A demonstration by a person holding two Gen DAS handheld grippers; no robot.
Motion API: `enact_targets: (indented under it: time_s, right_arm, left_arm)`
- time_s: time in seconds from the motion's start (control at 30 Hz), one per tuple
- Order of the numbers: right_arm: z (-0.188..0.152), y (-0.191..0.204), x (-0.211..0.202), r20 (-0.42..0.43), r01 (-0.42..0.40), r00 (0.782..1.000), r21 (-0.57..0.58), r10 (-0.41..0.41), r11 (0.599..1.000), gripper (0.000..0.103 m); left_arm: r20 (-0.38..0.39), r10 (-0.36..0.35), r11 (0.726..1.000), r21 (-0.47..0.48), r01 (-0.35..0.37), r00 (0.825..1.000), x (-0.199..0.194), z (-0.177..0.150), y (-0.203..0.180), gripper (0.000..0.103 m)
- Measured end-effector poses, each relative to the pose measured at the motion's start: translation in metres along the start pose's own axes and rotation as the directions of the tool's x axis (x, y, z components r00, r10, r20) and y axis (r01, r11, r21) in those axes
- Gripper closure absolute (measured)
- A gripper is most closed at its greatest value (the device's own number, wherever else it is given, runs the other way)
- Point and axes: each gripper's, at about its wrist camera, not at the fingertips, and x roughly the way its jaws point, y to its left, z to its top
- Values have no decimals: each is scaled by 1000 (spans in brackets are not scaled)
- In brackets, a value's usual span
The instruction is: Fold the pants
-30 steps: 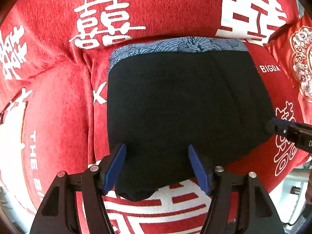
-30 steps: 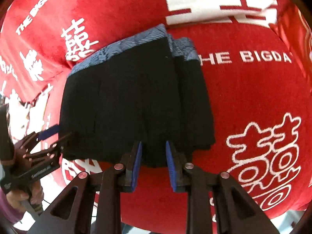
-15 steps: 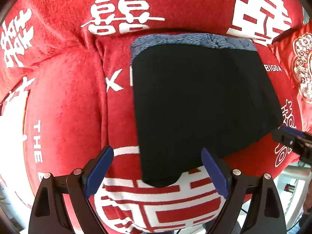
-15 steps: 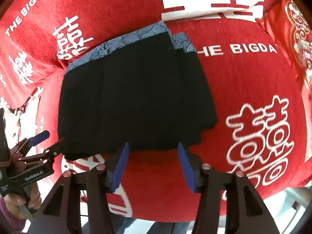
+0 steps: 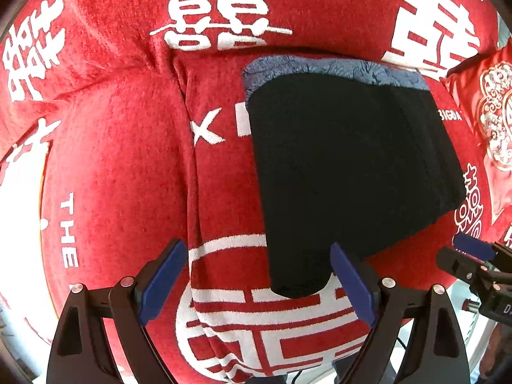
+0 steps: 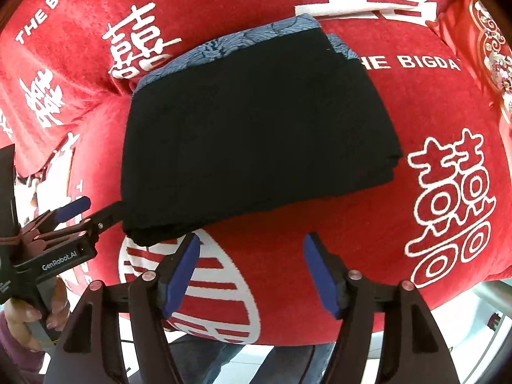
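Both grippers' fingers (image 5: pixel 163 283) (image 6: pixel 320 276) are opening, empty, beside folded black pants (image 6: pixel 256 128) on red blanket (image 5: pixel 121 166).

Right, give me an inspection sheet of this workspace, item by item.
Surface: red plush blanket with white characters, creased along its left part in the left wrist view.
Job's things: black pants with blue patterned waistband, folded flat on the blanket.
Clutter: red embroidered cushion beside the blanket.
Grippers: left gripper and right gripper both opening, nothing between the blue pads.
Cables: nothing seen clearly.
Surroundings: pale floor, a person's legs below the blanket's edge.
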Motion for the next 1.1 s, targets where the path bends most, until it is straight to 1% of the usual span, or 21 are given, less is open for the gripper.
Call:
enact_targets:
  time_s: [0.03,0.17,0.27,0.47,0.57,0.7,0.9,1.0,1.1]
  right_arm:
    - [0,1,-1,4,-4,1000,2,4,1000,31]
    - [3,3,-10,41,-31,999,-8,31,999,25]
    - [10,-2,-17,67,-55,996,-25,56,998,24]
    - [42,-27,-22,77,-52,996,-40,55,998,23]
    - [59,-41,-30,87,-50,995,-46,54,998,22]
    - [82,-64,-29,67,-38,997,-49,41,998,22]
    - [101,-96,-15,9,-48,999,-23,49,999,22]
    - [105,-111,-4,-27,-67,997,-1,67,998,22]
    - [107,-124,3,-39,-103,994,33,105,994,22]
  left_arm:
    - [3,-3,1000,-4,3,1000,0,0,1,0]
    - [17,-14,1000,-20,14,1000,1,2,5,0]
    - [1,-22,999,-40,22,1000,5,6,5,0]
    - [-19,-28,994,-103,26,999,10,17,5,0]
    - [-25,-3,994,-110,0,1000,11,27,0,0]
    - [-27,-6,990,-139,2,1000,13,40,-3,0]
    - [-48,-16,981,-196,6,999,22,56,-4,0]
    - [-61,-46,975,-219,32,997,27,61,-4,0]
    - [-66,-46,974,-223,30,997,30,64,-5,0]
